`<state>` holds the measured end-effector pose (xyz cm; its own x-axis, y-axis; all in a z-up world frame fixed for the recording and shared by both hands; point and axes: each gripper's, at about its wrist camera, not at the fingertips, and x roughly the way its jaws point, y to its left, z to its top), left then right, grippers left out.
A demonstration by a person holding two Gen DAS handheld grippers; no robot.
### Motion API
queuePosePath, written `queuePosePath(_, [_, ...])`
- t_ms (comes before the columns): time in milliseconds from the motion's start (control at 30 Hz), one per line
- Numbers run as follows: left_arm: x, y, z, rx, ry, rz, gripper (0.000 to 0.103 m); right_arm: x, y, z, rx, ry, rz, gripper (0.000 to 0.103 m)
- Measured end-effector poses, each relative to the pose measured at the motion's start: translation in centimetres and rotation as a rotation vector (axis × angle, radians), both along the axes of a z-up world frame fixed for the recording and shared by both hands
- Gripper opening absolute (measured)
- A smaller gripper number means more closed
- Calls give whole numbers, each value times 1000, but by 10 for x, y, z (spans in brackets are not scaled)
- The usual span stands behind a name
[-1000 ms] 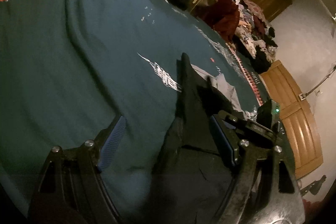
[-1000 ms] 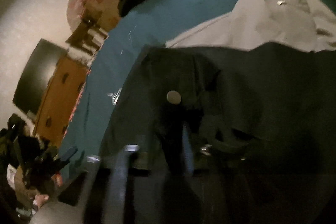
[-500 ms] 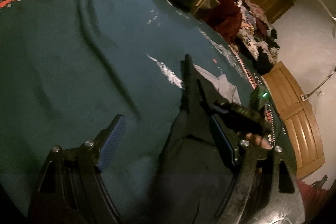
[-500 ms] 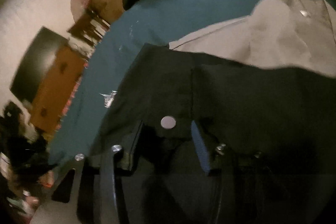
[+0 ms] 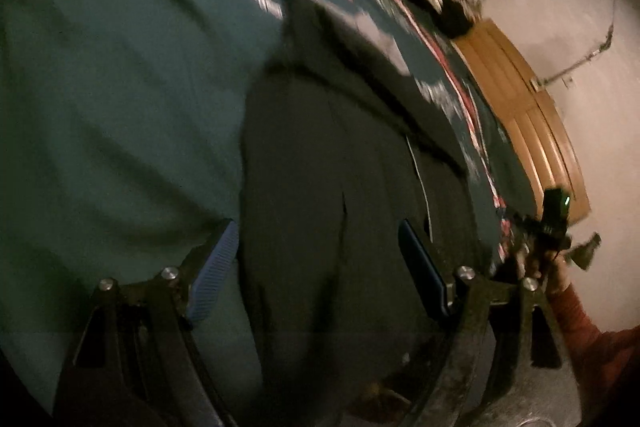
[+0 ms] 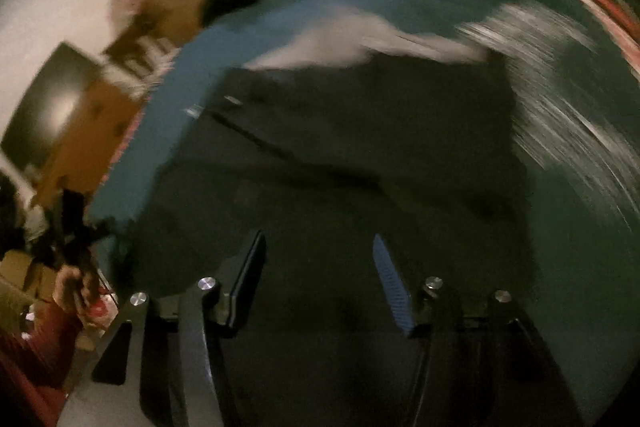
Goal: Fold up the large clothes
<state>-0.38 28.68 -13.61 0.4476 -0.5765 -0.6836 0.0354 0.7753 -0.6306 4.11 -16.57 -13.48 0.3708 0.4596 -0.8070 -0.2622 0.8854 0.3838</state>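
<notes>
Right gripper (image 6: pixel 320 283) jaws have just been opening and now stand apart, gripping nothing, left gripper (image 5: pixel 320 267) jaws wide and empty, dark garment (image 5: pixel 340 167) lies released on the teal bedspread (image 5: pixel 112 87), so this fold looks done.

The left hand-held gripper (image 5: pixel 316 259) fills the lower edge, its jaws wide apart with nothing pressed between the blue ribbed pads (image 5: pixel 212 275). Below and ahead of them a dark garment (image 5: pixel 340 167) lies spread on a teal bedcover (image 5: pixel 112 75), running up toward 12 o'clock to a pointed tip. A pale grey piece of clothing (image 5: pixel 380 43) shows just past it at 1 o'clock. At 3 o'clock the right hand-held gripper (image 5: pixel 552 223), with a green light, is held in a hand (image 5: pixel 540 267) in a red sleeve (image 5: pixel 592 339). A wooden cabinet (image 5: pixel 520 99) stands against the pale wall (image 5: pixel 560 7). The picture is blurred.
</notes>
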Motion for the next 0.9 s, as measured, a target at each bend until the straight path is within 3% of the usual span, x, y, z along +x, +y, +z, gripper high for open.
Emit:
queuePosePath(167, [-31,-3,-1,31,44,-49,81,-118,-93,-35,-64,150,-114,67])
queuePosePath(267, [-49,4,1,45,50,-51,81,-151,-114,-75,-98,247,-96,67])
queuePosePath(533, [-78,16,0,69,51,47,81,-152,-93,-118,-64,279,52,67])
queuePosePath(633, [-79,15,0,74,49,59,81,-152,-84,-147,-178,366,85,69])
queuePosePath(700, [-77,15,-1,69,48,67,81,-149,-84,-163,-200,406,100,69])
queuePosePath(900, [-75,22,-11,31,47,96,81,-132,-86,-165,-168,370,127,72])
